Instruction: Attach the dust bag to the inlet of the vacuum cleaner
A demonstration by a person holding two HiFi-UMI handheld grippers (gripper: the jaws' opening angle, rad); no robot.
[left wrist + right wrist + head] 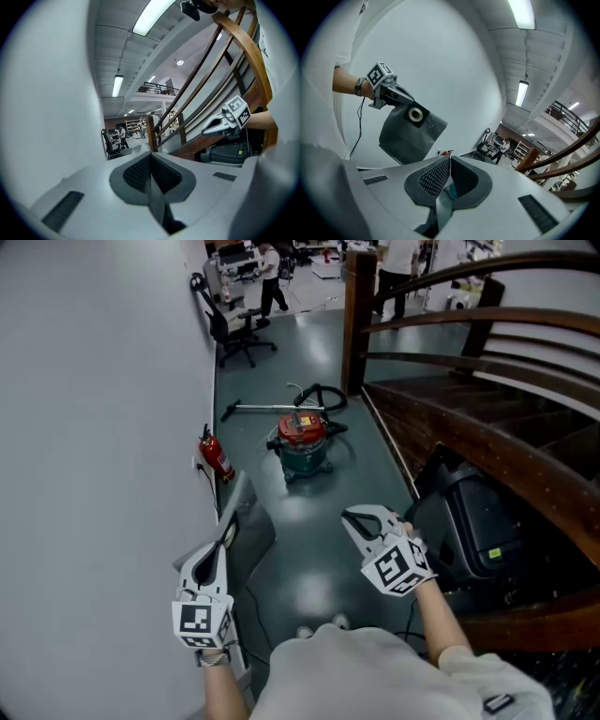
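a plain grey wall [94,427] runs along the left, glossy dark green floor [309,531] beside it, a curved wooden staircase [487,409] on the right, a black office chair [239,334] further back, strip lights [521,93] overhead

Glossy grey-green floor [309,545], red-lidded vacuum cleaner [302,442], wand [272,408] beside it, fire extinguisher [217,457], office chair [239,334]

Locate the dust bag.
Head view, lower left: the dust bag hangs from the left gripper beside the wall, nearer than the fire extinguisher and vacuum cleaner.
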